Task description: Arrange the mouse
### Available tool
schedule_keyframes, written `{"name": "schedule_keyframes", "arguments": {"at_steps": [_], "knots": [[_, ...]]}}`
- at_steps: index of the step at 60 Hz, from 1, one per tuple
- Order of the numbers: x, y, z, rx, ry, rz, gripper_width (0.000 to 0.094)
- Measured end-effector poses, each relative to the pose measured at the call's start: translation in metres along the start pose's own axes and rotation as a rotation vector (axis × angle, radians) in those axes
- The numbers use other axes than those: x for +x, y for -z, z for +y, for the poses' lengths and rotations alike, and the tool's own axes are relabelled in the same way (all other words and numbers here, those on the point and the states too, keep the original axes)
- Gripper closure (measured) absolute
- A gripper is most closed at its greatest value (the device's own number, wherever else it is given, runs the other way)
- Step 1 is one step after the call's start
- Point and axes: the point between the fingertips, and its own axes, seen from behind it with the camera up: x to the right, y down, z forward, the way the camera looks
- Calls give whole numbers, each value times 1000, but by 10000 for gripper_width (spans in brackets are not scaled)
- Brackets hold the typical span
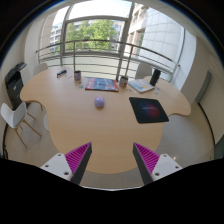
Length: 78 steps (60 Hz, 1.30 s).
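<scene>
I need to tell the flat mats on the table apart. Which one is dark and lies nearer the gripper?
The black mouse pad to the right of the mouse; the colourful mat lies farther back. The gripper is open.

The gripper (112,158) hangs in the air with its two fingers spread wide apart and nothing held between them. The left finger (72,160) comes in from about 7 o'clock, the right finger (152,158) from about 5 o'clock, both pointing up toward 12 o'clock. Each shows a magenta pad on its inner face.
</scene>
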Motion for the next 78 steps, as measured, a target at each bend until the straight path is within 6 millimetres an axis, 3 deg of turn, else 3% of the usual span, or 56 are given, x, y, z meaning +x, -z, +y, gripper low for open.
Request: {"name": "schedule_keyframes", "arguments": {"at_steps": [6,10,21,25,26,27,28,29,30,31,38,50,58,65,67,78], "knots": [[0,-7,3,-3,-7,-8,89],[-11,-16,9,10,-19,-21,91],[-27,-89,10,81,-59,-54,89],[-35,-121,-3,127,-68,-64,89],[-49,-115,-8,129,-69,-60,91],[-39,-139,-10,143,-66,-68,89],[-53,-133,-16,146,-66,-63,88],[-55,-143,-21,155,-64,-64,88],[-45,-167,-25,169,-60,-72,86],[-59,-162,-31,169,-57,-68,88],[-74,-229,-74,206,-36,-86,93],[-83,-334,-140,202,-72,-86,92],[-84,-386,-160,176,-67,-77,125],[-86,-412,-167,152,-82,-91,277],[-91,-409,-164,150,-86,-107,343],[-92,-409,-167,154,-32,-121,448]]}}
